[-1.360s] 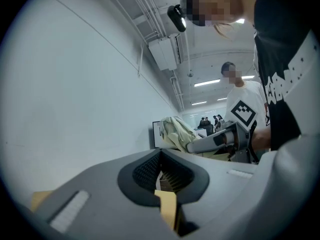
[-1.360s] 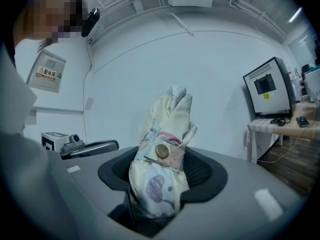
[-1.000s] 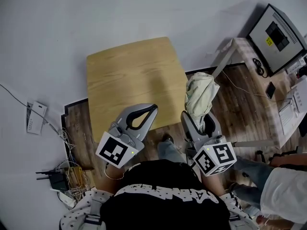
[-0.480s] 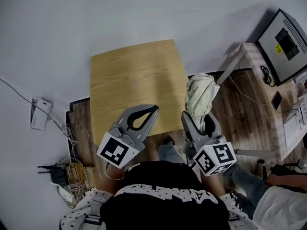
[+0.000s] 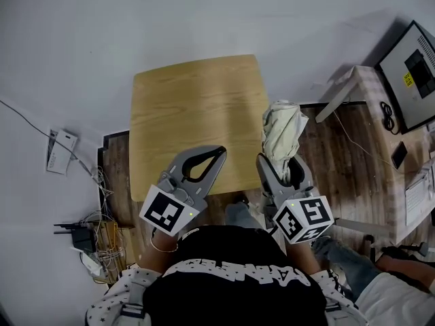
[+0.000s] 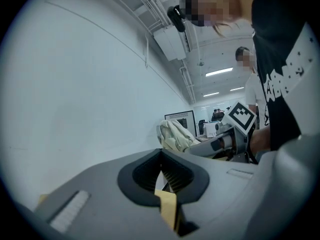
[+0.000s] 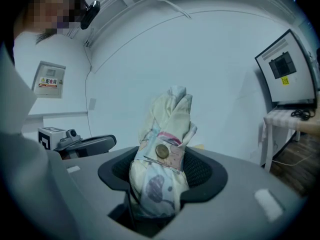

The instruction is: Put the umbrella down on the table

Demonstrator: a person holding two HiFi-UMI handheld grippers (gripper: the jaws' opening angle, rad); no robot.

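A folded cream umbrella [image 5: 280,132] with a strap and brass snap [image 7: 162,151] stands up out of my right gripper [image 5: 280,170], which is shut on it beside the right edge of the small wooden table [image 5: 194,107]. The umbrella [image 7: 161,164] fills the jaws in the right gripper view. My left gripper [image 5: 216,156] is shut with nothing in it, over the table's near edge. In the left gripper view, the left gripper [image 6: 161,160] has its tips together, with the umbrella [image 6: 174,134] to the right behind them.
The table stands against a white wall. A second table [image 5: 370,87] with a monitor [image 5: 416,66] is at the right. Cables and a power strip [image 5: 92,240] lie on the wooden floor at the left. Another person's sleeve [image 5: 397,301] shows at the bottom right.
Both grippers hold the same pose. The view has shifted slightly, so the table and the monitor sit further right in the picture.
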